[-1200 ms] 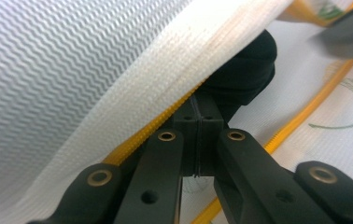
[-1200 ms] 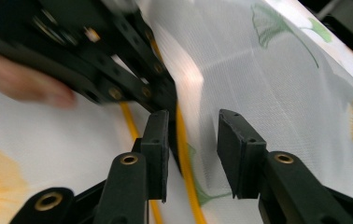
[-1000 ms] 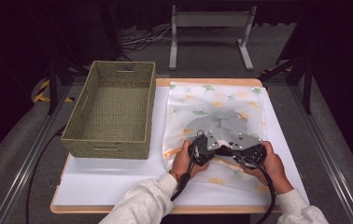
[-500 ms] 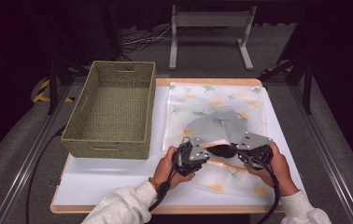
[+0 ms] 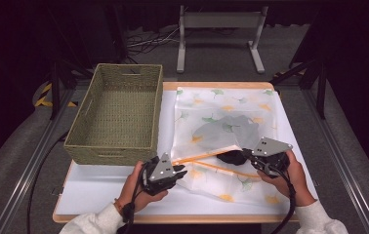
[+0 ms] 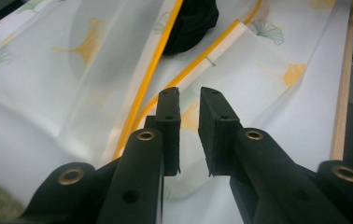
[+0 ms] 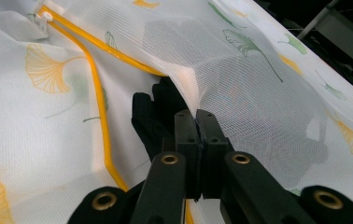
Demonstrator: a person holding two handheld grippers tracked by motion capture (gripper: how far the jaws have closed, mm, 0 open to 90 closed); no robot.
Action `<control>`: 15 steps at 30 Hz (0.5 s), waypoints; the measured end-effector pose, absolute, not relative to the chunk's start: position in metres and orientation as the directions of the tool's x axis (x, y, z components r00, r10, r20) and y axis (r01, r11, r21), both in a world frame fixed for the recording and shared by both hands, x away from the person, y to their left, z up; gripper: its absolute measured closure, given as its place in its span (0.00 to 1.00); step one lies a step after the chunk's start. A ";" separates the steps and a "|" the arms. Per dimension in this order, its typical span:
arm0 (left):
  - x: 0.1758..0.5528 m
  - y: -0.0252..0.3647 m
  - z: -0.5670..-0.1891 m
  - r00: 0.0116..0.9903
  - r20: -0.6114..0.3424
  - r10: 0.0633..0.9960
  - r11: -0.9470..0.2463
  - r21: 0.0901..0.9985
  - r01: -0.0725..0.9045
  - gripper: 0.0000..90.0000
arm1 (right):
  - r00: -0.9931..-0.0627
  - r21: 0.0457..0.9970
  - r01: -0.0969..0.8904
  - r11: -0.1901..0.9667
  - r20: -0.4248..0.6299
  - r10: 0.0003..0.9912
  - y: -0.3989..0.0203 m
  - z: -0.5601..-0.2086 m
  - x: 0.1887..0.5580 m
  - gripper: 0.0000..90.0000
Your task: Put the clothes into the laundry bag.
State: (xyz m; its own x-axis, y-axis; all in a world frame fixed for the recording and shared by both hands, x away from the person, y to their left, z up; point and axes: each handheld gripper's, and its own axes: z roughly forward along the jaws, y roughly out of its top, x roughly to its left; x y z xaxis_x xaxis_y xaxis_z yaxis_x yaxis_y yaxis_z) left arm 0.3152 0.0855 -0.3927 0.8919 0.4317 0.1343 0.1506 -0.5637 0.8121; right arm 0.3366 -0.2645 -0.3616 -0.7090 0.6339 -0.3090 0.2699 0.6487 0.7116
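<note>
A white mesh bag (image 5: 221,105) printed with ginkgo leaves lies on the table, its yellow-edged zip opening (image 5: 207,157) facing me. A dark garment (image 5: 232,157) sits in the bag's mouth and shows grey through the mesh. My right gripper (image 5: 249,155) is shut on the upper edge of the opening (image 7: 191,86) and holds it raised over the dark garment (image 7: 149,121). At the bag's near left corner is my left gripper (image 5: 181,172). Its jaws have just been opening and stand slightly apart in the left gripper view (image 6: 188,95), with nothing between them and the bag (image 6: 258,70) beneath.
An empty woven basket (image 5: 119,112) stands at the left on the white table top (image 5: 99,195). The wooden table edge (image 5: 173,218) runs close in front of the hands. A metal stand (image 5: 221,29) is on the floor behind the table.
The left gripper has moved left, away from the right gripper, and its jaws have parted. The right gripper has stayed at the bag's opening, shut on the edge.
</note>
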 end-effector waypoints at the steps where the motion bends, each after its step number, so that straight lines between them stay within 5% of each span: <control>1: 0.314 0.092 -0.393 0.890 0.140 0.433 -0.565 0.811 0.148 0.84 | -0.711 0.710 0.271 0.650 -0.308 0.632 -0.264 -0.362 0.336 0.99; 15: 0.309 0.150 -0.410 0.856 0.119 0.503 -0.574 0.787 0.228 0.74 | -0.738 0.670 0.296 0.681 -0.292 0.608 -0.266 -0.371 0.331 0.99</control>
